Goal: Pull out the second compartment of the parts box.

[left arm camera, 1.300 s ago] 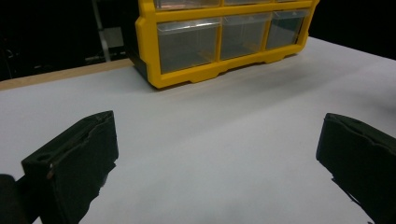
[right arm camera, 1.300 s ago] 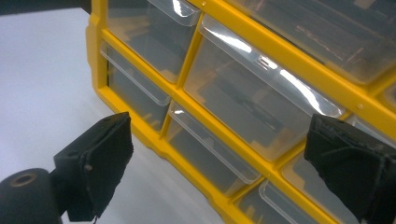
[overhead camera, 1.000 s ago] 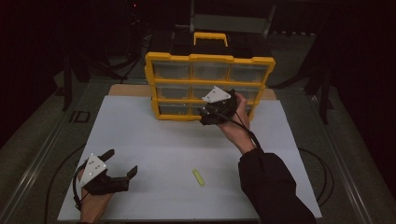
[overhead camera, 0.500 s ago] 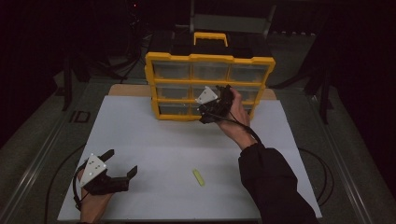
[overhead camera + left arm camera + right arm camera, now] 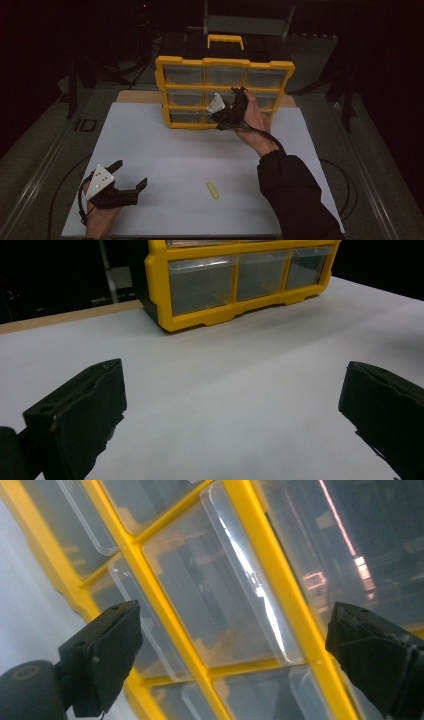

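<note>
Leftward along the drawer cabinet (image 5: pixel 224 92) at the table's 12 o'clock, the right hand-held gripper (image 5: pixel 231 111) has shifted, jaws spread and empty, facing a clear middle-row drawer (image 5: pixel 220 580). Likely step: reaching to pull it; next, close on its lip. The left hand-held gripper (image 5: pixel 127 186) rests released at 7 o'clock.

Yellow drawer cabinet (image 5: pixel 225 92) upright at table's far side, clear drawers shut, handle on top

Dim lab bench, white mat (image 5: pixel 165 150) on metal-framed table, trailing cables, yellow drawer organiser (image 5: pixel 225 90)
</note>
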